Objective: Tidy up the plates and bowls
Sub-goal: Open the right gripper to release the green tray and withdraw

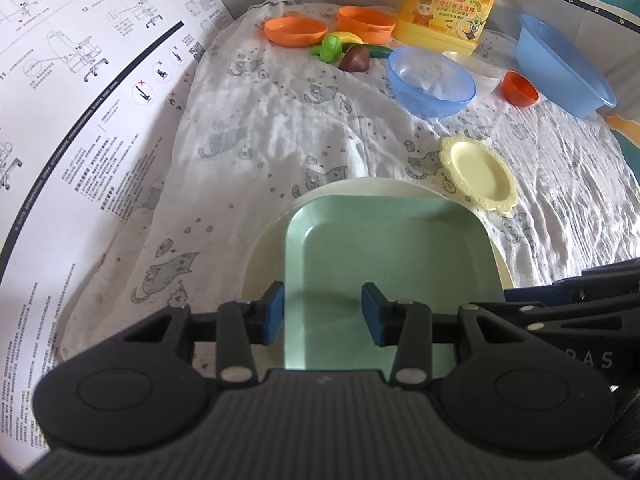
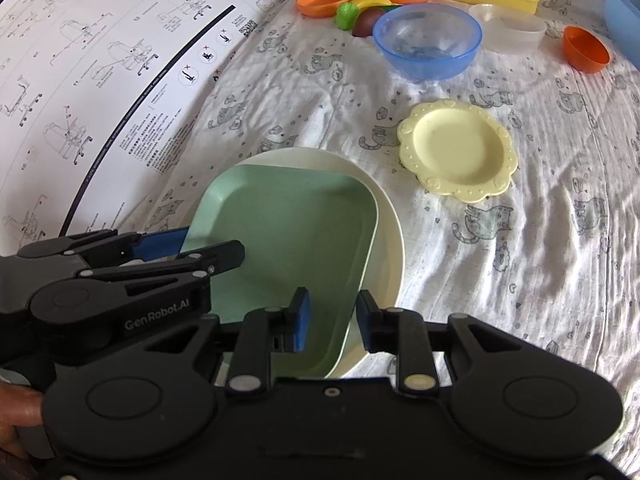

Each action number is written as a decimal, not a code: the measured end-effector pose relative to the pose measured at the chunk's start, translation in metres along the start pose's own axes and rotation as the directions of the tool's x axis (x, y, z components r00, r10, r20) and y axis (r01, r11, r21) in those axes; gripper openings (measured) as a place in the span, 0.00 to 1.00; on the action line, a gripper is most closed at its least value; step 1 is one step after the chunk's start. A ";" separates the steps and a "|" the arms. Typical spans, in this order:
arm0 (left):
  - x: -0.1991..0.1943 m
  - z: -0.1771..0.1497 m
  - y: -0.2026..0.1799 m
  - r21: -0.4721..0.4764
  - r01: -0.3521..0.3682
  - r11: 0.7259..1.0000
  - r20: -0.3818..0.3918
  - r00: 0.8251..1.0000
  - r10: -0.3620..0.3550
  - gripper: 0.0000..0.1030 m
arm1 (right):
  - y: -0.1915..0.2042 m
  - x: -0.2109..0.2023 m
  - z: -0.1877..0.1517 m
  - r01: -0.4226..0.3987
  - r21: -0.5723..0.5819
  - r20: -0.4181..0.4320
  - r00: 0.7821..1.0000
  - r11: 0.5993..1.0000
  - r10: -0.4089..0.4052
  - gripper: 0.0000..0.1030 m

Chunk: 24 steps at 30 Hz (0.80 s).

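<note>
Green plate (image 1: 384,248): I saw it nested on the cream plate (image 2: 390,240).
Left gripper (image 1: 323,314): jaws apart above it.
Right gripper (image 2: 333,322): jaws apart, straddling its rim.

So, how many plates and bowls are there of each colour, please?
orange plate, orange bowl, orange cup: 3
blue bowl, blue basin: 2
yellow plate: 1
green plate: 1
cream plate: 1
clear tub: 1
Total: 9

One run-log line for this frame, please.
green square plate on cream plate | left gripper open above it | right gripper open astride its edge
</note>
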<state>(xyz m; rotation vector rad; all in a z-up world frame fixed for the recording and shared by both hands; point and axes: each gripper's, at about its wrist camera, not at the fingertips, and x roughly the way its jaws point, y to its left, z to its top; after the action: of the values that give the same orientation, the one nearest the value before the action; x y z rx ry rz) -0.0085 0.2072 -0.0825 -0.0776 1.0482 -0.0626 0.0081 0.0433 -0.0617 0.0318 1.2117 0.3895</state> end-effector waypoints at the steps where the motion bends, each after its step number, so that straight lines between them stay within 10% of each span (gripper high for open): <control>1: 0.000 0.000 0.000 0.000 0.000 1.000 -0.001 1.000 0.000 0.39 | 0.000 0.000 0.000 -0.002 0.002 0.001 1.000 1.000 0.002 0.26; 4: -0.001 0.001 0.000 0.003 -0.002 1.000 0.008 1.000 0.002 0.42 | -0.001 -0.001 0.001 -0.012 0.009 0.008 1.000 1.000 0.012 0.37; 12: -0.020 0.009 0.011 -0.031 -0.074 0.997 0.105 0.991 0.076 0.95 | -0.005 -0.025 0.003 -0.009 -0.003 0.137 0.991 1.000 0.010 0.95; 24: -0.021 0.014 0.013 -0.077 -0.097 0.992 0.112 0.988 0.105 1.00 | -0.022 -0.037 -0.002 0.022 0.006 0.184 0.983 1.000 -0.023 1.00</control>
<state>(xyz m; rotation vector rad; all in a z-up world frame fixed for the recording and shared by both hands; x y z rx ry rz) -0.0071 0.2227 -0.0587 -0.0914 0.9366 0.0709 0.0014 0.0111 -0.0337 0.0561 1.0292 0.3567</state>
